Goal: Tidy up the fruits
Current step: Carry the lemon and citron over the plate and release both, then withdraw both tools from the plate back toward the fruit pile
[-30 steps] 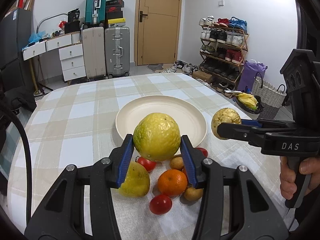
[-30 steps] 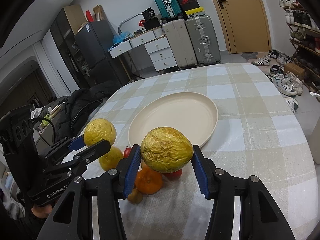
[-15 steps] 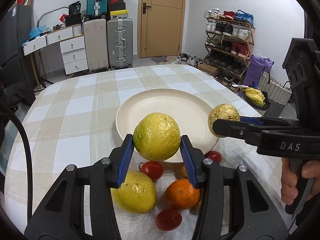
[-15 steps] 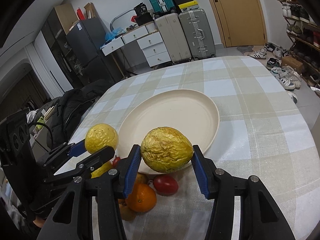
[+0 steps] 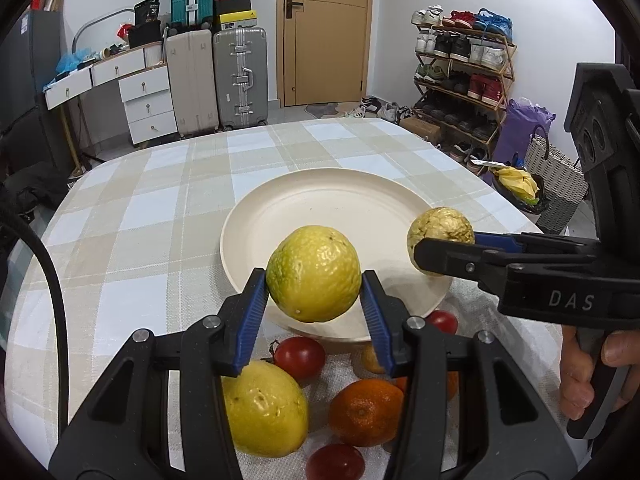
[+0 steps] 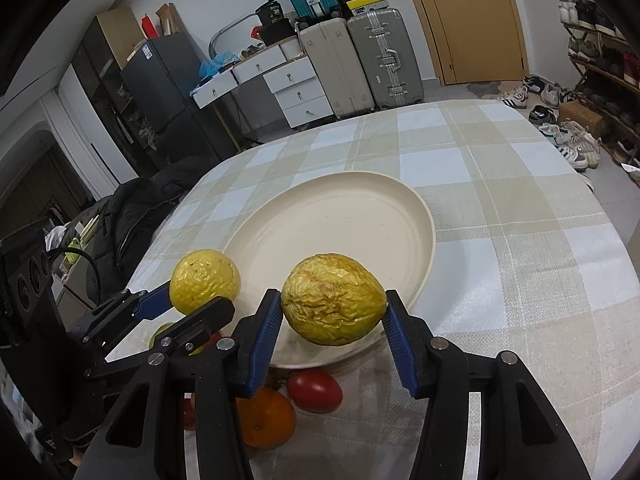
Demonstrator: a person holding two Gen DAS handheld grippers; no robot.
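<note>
My left gripper (image 5: pixel 314 286) is shut on a bumpy yellow-green fruit (image 5: pixel 313 273), held above the near rim of the cream plate (image 5: pixel 328 208). My right gripper (image 6: pixel 332 312) is shut on a wrinkled golden fruit (image 6: pixel 333 299), also over the plate's (image 6: pixel 340 224) near rim. Each gripper shows in the other's view: the right one (image 5: pixel 438 248) at the plate's right edge, the left one (image 6: pixel 200 296) at its left edge. On the cloth below lie a large yellow fruit (image 5: pixel 262 406), an orange (image 5: pixel 366 412) and several small red tomatoes (image 5: pixel 299 356).
The table carries a checked cloth (image 5: pixel 160 216) and the plate holds nothing. A hand (image 5: pixel 592 372) grips the right tool's handle. Beyond the table stand suitcases (image 5: pixel 240 76), a drawer unit (image 5: pixel 148 104), a door (image 5: pixel 324 32) and a shoe rack (image 5: pixel 460 72).
Both grippers have carried their fruits forward and a little down, from over the fruit pile to over the plate's near rim. The grips have not changed.
</note>
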